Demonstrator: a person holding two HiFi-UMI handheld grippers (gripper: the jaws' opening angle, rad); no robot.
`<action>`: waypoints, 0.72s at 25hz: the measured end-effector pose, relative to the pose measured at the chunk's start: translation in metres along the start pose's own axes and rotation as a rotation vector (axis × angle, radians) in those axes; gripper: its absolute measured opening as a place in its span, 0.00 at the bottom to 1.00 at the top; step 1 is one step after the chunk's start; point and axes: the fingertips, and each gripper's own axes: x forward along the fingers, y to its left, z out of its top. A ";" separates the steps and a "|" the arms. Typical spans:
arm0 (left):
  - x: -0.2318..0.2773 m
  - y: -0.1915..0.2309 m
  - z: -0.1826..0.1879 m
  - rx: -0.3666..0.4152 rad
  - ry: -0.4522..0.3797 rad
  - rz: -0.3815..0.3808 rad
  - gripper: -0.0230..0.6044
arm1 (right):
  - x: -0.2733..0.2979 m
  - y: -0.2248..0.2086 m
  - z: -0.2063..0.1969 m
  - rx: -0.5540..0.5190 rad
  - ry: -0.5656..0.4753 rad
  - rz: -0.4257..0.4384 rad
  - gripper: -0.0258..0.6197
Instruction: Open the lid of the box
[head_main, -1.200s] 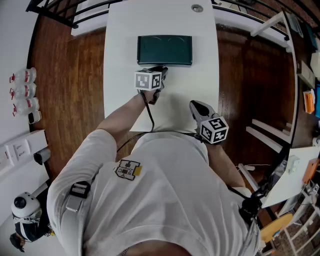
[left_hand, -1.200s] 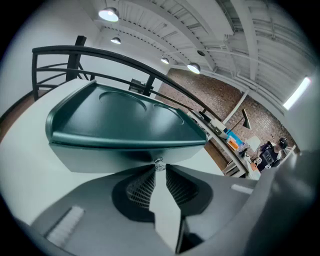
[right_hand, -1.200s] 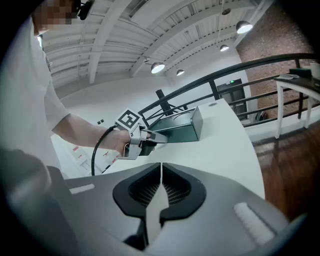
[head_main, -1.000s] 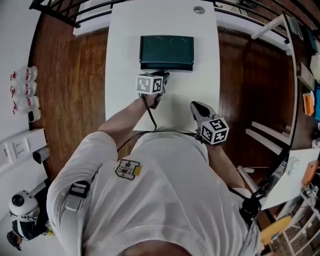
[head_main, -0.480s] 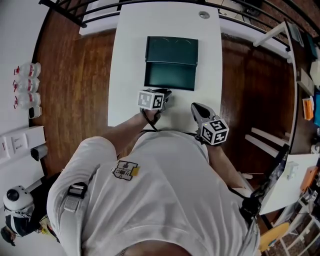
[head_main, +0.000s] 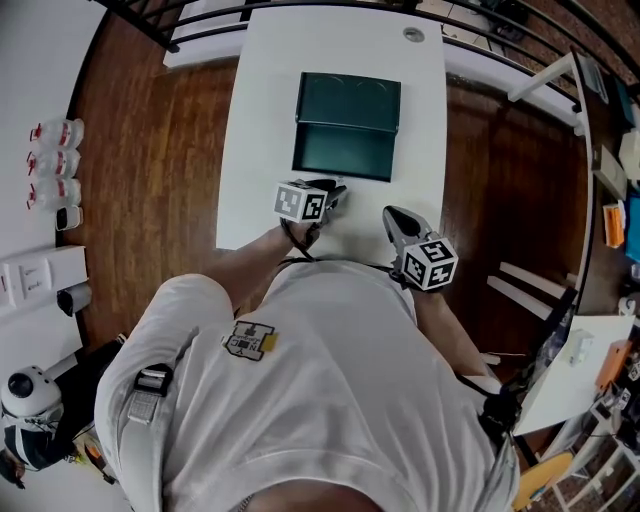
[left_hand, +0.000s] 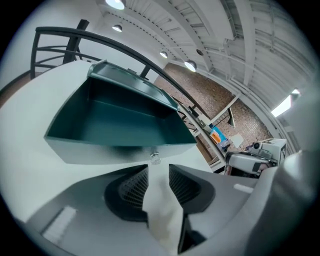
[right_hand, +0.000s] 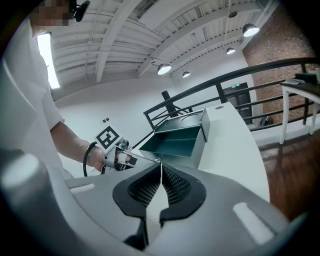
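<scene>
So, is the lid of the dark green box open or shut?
Open. The lid is folded back behind the box, and the left gripper view looks straight into its bare inside.

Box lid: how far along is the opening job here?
Done: the lid stands swung back behind the box, inside exposed. In hand: the left gripper sits just in front of the box, jaws opening with nothing between them. The right gripper is shut and empty. Left: probably only pulling back.
</scene>
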 end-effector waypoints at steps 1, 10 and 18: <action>-0.005 -0.001 -0.003 0.004 -0.005 -0.009 0.20 | 0.001 0.001 0.000 -0.001 -0.001 0.003 0.05; -0.084 -0.012 -0.052 0.075 -0.046 -0.113 0.04 | 0.020 0.026 -0.014 0.021 0.034 0.065 0.04; -0.094 -0.006 -0.055 0.098 -0.060 -0.117 0.04 | 0.032 0.044 -0.015 -0.036 0.056 0.065 0.04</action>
